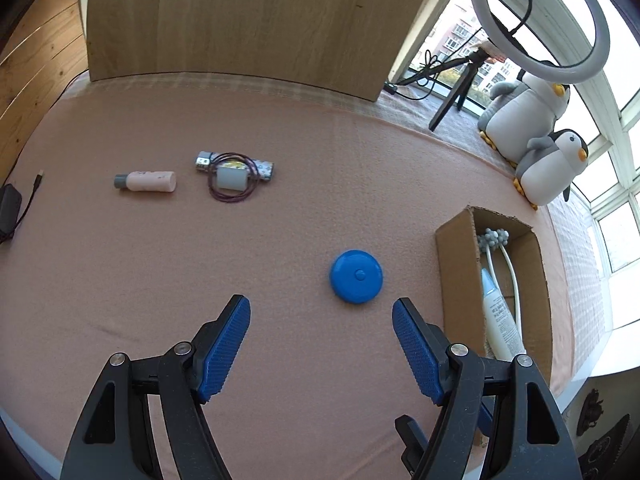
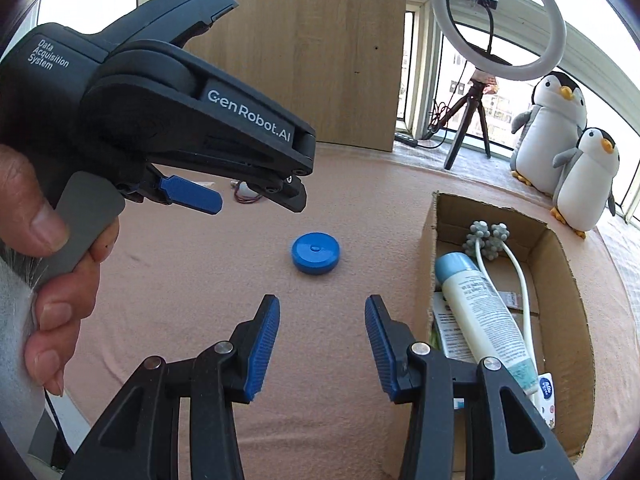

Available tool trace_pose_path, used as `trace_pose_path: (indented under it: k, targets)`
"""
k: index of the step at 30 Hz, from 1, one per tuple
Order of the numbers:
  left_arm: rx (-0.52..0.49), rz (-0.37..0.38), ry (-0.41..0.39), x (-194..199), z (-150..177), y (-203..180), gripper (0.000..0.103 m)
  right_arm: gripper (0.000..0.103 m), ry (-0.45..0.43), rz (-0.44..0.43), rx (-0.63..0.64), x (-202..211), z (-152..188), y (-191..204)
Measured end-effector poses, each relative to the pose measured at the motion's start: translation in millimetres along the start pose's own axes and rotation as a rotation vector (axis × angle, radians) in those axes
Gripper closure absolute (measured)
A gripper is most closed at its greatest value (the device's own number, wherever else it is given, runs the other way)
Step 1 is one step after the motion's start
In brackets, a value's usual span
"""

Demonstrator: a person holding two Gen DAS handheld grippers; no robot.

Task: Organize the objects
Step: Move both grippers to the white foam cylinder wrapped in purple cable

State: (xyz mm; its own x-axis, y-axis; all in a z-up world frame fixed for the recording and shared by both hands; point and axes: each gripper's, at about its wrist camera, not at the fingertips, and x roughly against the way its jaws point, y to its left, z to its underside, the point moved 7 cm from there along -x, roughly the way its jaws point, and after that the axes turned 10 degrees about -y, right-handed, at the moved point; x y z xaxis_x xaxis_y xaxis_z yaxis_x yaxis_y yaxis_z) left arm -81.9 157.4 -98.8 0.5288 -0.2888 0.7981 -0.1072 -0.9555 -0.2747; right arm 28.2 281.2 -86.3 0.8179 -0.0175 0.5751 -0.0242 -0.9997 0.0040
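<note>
A pink cloth-covered surface (image 1: pixel 120 280) fills both wrist views. The left gripper (image 1: pixel 321 308) points down at it with its blue-padded jaws spread wide and nothing between them. Just ahead of its right fingertip lies a round blue disc-shaped case (image 1: pixel 356 276), flat on the cloth. To the right of the disc stands an open cardboard box (image 1: pixel 452 264), which holds a white tube with a pale blue cap (image 1: pixel 498 316) and a white two-pronged massager with grey knobbly balls (image 1: pixel 496 240). Farther back on the cloth lie a pink bottle with a grey cap (image 1: pixel 146 181) on its side and, just beside it, a small bundle with a purple cord looped round it (image 1: pixel 234 174).

In the right wrist view, the right gripper (image 2: pixel 322 306) is partly open and empty, aimed at the cloth short of the same blue disc. A person's hand (image 2: pixel 60 264) holds the left gripper's grey handle at the left edge. Behind stand a wooden board (image 2: pixel 304 52), a ring light on a tripod (image 2: pixel 498 20) and two plush penguins (image 2: pixel 568 144).
</note>
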Motion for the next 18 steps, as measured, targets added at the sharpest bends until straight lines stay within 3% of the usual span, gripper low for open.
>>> trace_pose_path:
  k: [6,11,18]
  targets:
    - [0.095,-0.051,-0.009,18.4,7.9,94.4,0.026,0.062,0.02,-0.069,0.045,-22.3,-1.1,59.6]
    - [0.188,-0.11,-0.015,34.4,18.4,174.7,0.026,0.06,0.078,-0.122,-0.002,-47.9,2.3,97.7]
    - [0.296,-0.18,-0.036,51.9,33.5,248.0,0.026,0.06,0.142,-0.161,-0.04,-94.6,-4.4,120.4]
